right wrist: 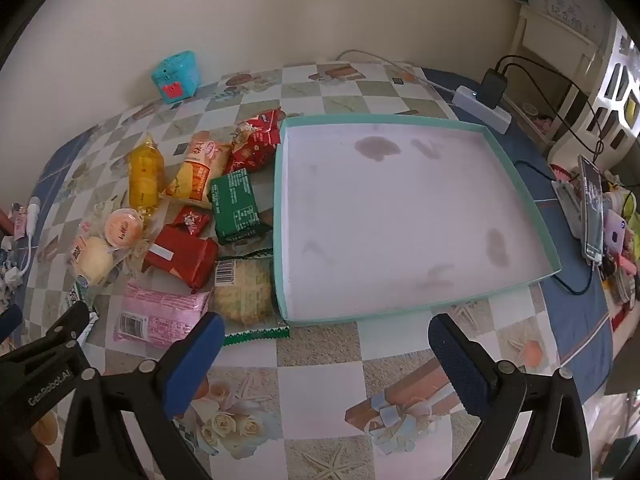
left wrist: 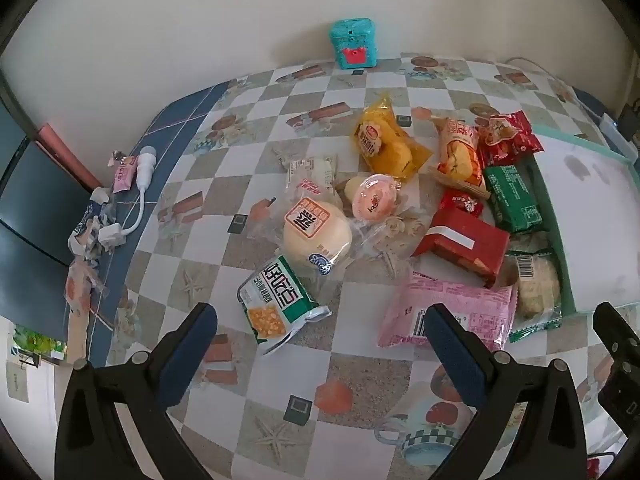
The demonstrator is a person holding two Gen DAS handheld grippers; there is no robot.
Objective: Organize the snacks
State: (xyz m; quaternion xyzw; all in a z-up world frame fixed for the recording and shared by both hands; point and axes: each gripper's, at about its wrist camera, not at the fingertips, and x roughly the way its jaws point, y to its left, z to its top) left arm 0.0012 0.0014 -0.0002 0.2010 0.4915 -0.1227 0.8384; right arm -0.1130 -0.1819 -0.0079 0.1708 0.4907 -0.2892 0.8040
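Note:
Several wrapped snacks lie in a heap on the checkered tablecloth: a green-and-white corn pack (left wrist: pixel 276 300), a round white bun (left wrist: pixel 316 234), a pink pack (left wrist: pixel 448 312), a red pack (left wrist: pixel 464 246), a green pack (left wrist: pixel 514 198) and a yellow cake pack (left wrist: pixel 388 140). My left gripper (left wrist: pixel 320 320) hangs open above the near side of the heap, holding nothing. A shallow teal-rimmed white tray (right wrist: pixel 516 168) sits right of the heap with nothing in it. My right gripper (right wrist: pixel 326 332) hovers open over the tray's near edge. The pink pack (right wrist: pixel 160 316) and red pack (right wrist: pixel 182 256) lie left of it.
A teal tin (left wrist: pixel 354 42) stands at the back by the wall. A white cable with plug (left wrist: pixel 140 184) and torn wrappers lie on the left edge. A power strip (right wrist: pixel 484 106), cables and a phone (right wrist: pixel 592 208) crowd the table's right side.

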